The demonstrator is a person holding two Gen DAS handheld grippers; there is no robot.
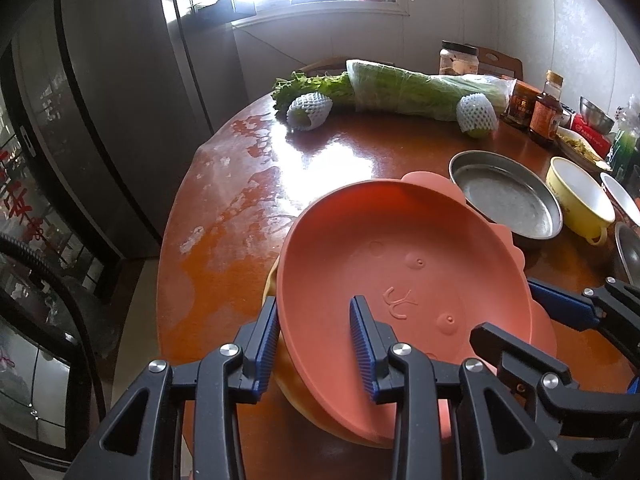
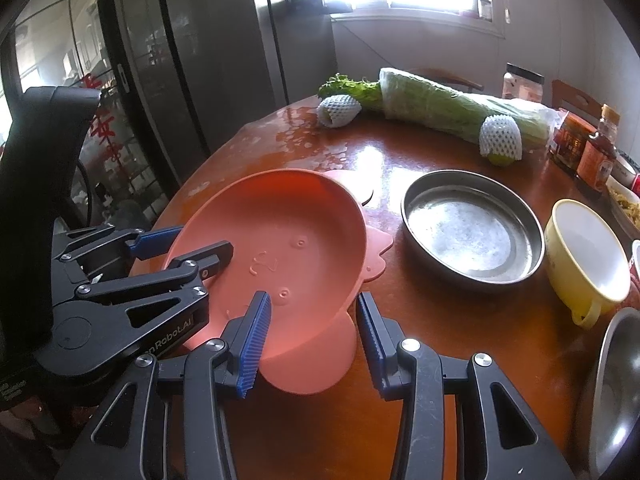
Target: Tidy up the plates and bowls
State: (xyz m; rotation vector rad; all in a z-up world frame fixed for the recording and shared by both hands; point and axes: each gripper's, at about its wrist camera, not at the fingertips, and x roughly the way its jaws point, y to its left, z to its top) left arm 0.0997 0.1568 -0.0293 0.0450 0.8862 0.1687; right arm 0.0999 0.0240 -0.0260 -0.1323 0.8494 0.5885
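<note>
A salmon-pink animal-face plate lies tilted on a tan plate at the near edge of the round brown table. My left gripper is open, its fingers straddling the pink plate's left rim. My right gripper is open, its fingers straddling the plate's near right rim. A round steel pan sits to the right. A yellow cup-bowl stands beyond it. A steel bowl lies at the far right.
Wrapped lettuce and two foam-netted fruits lie at the table's back. Sauce bottles and a jar stand at the back right. A tall dark fridge stands left of the table.
</note>
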